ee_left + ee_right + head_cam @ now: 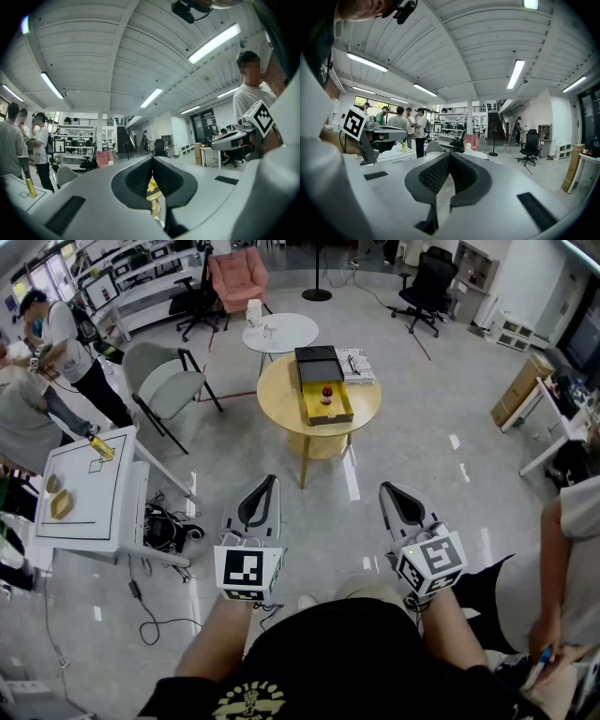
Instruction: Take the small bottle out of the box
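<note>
A small red bottle [326, 394] stands in an open yellow box [337, 412] on a round wooden table [281, 381], with the black lid [316, 365] just behind it. Both grippers hang over the floor well short of that table, held close to the person's body. My left gripper [270, 481] is shut and holds nothing, and my right gripper [387, 488] is shut and empty too. In the left gripper view the jaws [151, 159] meet at the tips, with a sliver of the wooden table [153, 189] below them. In the right gripper view the jaws [450, 155] are pressed together.
A small white round table [281, 332] and a pink armchair [238, 277] stand behind the wooden one. A grey chair [159, 381] and a white table [89, 484] with a yellow bottle [101, 448] are at left. People stand at the left and right edges. Cables [164, 521] lie on the floor.
</note>
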Demonstrator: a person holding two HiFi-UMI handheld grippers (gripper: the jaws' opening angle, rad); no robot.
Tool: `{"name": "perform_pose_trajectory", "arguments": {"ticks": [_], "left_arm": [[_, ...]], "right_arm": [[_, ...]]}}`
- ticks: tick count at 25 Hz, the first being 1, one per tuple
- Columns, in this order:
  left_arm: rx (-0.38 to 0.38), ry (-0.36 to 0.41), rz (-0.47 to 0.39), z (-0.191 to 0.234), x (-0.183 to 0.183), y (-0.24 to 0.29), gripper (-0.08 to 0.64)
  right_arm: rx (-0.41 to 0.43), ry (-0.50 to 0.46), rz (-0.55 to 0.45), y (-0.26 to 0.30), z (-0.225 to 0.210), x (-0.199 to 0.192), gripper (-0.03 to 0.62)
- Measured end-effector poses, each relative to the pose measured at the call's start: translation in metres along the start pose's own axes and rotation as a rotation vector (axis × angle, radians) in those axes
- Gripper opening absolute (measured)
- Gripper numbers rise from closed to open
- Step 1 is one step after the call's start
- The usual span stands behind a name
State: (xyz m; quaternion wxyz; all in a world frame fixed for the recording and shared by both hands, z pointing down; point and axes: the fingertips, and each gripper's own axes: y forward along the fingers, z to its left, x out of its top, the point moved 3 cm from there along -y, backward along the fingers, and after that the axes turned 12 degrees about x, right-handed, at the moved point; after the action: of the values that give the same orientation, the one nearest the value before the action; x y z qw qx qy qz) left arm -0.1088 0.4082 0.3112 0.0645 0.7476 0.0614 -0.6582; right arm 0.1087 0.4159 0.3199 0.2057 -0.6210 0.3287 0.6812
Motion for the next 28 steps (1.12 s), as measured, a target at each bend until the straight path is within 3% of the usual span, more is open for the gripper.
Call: {"name": "perform_pose_trajectory", "arguments": {"ticks": [11, 28], "left_arm": [[0.002, -0.007, 0.015, 0.008, -0.008, 0.008, 0.014], [0.000, -0.007, 0.070, -0.004, -0.029, 0.083, 0.014]], "right_arm": [[0.028, 0.000, -0.021, 0.011, 0.002, -0.007, 0.014], [0.077, 0.022, -0.005, 0.058, -0.066, -0.015, 0.014]]}}
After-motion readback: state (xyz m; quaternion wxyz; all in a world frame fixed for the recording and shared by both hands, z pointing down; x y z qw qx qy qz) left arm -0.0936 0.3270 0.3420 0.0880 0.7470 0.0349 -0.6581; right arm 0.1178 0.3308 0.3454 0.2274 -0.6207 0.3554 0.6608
